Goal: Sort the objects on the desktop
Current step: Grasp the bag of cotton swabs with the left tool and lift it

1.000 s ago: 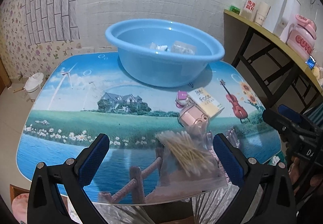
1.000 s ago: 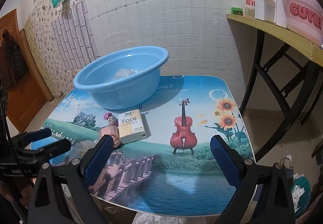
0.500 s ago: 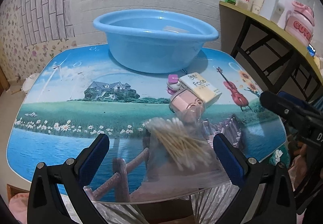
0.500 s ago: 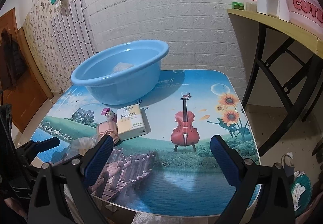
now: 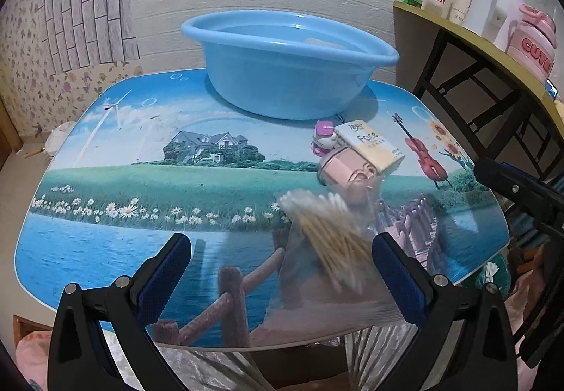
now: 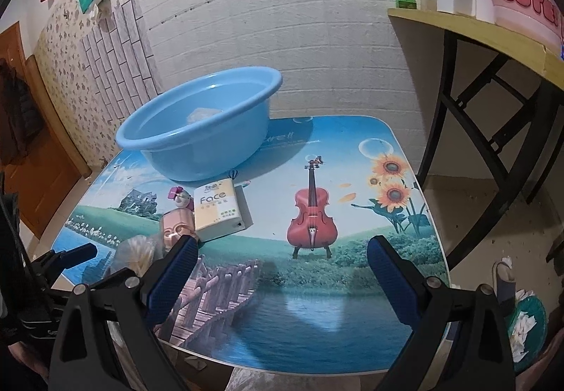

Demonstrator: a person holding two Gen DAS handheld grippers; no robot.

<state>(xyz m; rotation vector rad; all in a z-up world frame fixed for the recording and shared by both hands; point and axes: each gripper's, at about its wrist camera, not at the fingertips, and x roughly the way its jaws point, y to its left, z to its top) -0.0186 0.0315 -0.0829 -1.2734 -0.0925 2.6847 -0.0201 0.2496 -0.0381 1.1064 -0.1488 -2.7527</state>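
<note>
A clear bag of cotton swabs (image 5: 331, 246) lies at the table's near edge, between my open left gripper's (image 5: 282, 264) fingers, nearer the right one. Behind it sit a pink case (image 5: 347, 171), a yellow "Face" tissue pack (image 5: 370, 144) and a small purple-white toy (image 5: 322, 137). A blue basin (image 5: 289, 63) stands at the back with pale items inside. In the right wrist view my right gripper (image 6: 282, 271) is open and empty over the table's front, with the tissue pack (image 6: 218, 208), pink case (image 6: 176, 223), swabs (image 6: 139, 252) and basin (image 6: 201, 137) to its left.
The picture-printed table (image 6: 317, 285) stands against a white brick wall. A yellow shelf on black legs (image 6: 469, 28) at the right carries bottles, cups and a pink jar. The left gripper (image 6: 67, 257) shows at the right wrist view's left edge. A bin (image 6: 525, 324) sits on the floor at the right.
Both grippers have dropped lower and moved in toward the table. The swab bag now sits between the left gripper's fingers. Nothing on the table has moved.
</note>
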